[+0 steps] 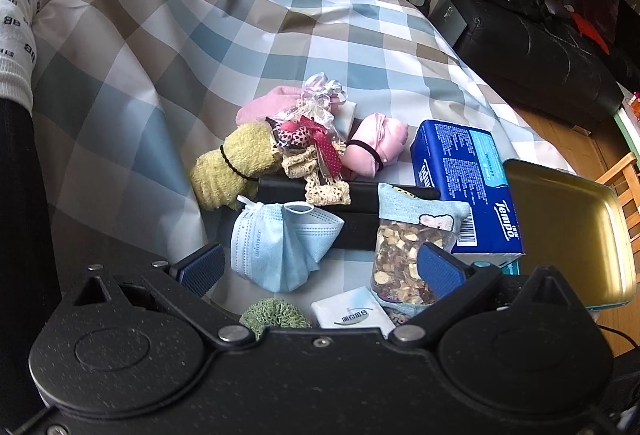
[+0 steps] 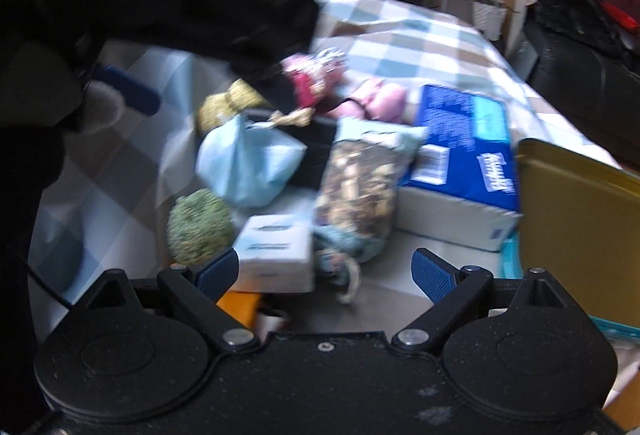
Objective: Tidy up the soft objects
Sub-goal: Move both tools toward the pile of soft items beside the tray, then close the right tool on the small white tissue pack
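Note:
A heap of soft things lies on a checked bedspread. My left gripper is open, low over a light blue face mask and a sachet of dried herbs, gripping neither. Behind them lie a yellow-green rolled towel, a pink cloth bundle and a ribboned gift bag. My right gripper is open too, just short of a small white tissue pack and the sachet. A green fuzzy ball sits left of the pack.
A blue Tempo tissue pack and an open gold tin stand at the right. A flat black box lies under the heap. One of the left gripper's blue fingers shows at the upper left. A black sofa stands beyond the bed.

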{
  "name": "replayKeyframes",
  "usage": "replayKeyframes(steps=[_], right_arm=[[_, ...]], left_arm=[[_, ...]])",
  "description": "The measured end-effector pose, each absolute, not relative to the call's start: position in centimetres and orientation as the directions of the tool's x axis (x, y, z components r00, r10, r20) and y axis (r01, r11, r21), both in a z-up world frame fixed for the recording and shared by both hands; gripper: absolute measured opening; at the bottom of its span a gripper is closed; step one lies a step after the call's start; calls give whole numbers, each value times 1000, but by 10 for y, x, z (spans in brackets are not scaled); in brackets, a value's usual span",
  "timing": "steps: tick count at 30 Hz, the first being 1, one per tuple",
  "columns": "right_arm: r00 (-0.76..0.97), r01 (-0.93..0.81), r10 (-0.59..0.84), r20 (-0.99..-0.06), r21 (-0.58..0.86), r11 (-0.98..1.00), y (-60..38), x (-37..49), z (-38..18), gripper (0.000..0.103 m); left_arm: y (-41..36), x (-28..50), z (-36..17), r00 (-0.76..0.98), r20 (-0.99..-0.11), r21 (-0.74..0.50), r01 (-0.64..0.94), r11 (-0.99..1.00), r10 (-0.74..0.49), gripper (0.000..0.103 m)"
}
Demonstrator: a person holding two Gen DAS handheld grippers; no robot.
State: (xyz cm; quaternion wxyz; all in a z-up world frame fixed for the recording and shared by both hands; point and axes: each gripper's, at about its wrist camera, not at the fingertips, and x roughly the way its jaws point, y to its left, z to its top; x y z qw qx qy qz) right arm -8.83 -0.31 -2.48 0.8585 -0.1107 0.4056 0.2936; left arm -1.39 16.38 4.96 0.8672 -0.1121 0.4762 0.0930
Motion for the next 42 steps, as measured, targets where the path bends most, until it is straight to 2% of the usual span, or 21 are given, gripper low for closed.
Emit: replayKeyframes(steps=[7,12,17,19,26,28,42], right_arm=[[462,-611,408,-787,50,790,22,-82,-39,77],[430,-619,410,-805,68,782,28,-80,-45,59],[405,-632,428,-808,90,769,31,-83,-46,59],[400,-636,432,-809,95,766,34,-84,-48,62],[371,-604,389,-843,99,791,50,-73,-67,63],[376,-598,365,-852,77,798,53,-72,-75,52],[405,-605,345,-846,34,795,15,-99,-59,50]], left_arm=[[173,-16,42,516,-856,-141,-309,940,41,99],[171,-16,38,503,-863,-128,-317,940,52,99],[168,-16,31,475,-878,-111,-324,940,61,99],[167,-17,28,466,-883,-109,-328,939,60,99],[171,-18,19,427,-904,-138,-336,932,20,99],[171,-17,17,421,-907,-144,-339,930,13,99],[168,-14,3,362,-932,-148,-324,934,-22,99]])
